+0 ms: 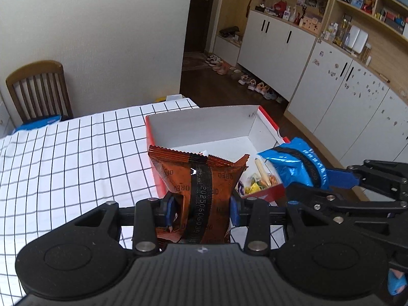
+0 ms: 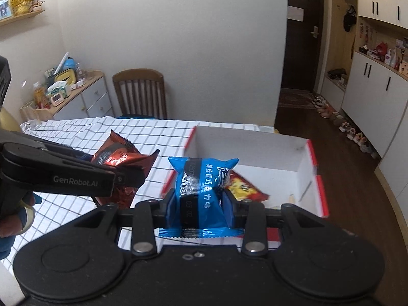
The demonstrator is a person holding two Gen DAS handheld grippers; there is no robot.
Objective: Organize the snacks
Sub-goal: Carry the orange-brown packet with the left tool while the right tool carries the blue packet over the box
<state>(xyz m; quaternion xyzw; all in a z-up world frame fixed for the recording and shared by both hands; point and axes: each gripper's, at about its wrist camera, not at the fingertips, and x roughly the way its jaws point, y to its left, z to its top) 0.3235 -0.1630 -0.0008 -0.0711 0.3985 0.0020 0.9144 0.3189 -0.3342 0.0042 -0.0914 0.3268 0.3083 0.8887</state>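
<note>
Snack box on checked tabletop, part filled.
Box [image 2: 303, 160] holds a yellow packet [image 2: 242, 187]. Left tongs [image 1: 202, 207] pinch orange pack [image 1: 196, 178] at box edge; right tongs [image 2: 199, 201] pinch blue pack [image 2: 201, 181] above it. Chair [image 2: 140, 91], cabinets [image 1: 278, 40] behind.

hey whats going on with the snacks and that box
A person is sorting snacks with a claw in each hand. The left claw is shut on a brown Oreo packet, and the right claw is shut on a blue snack packet. Both are held near the red-and-white box on the checked tablecloth; a few snacks already lie inside.
</note>
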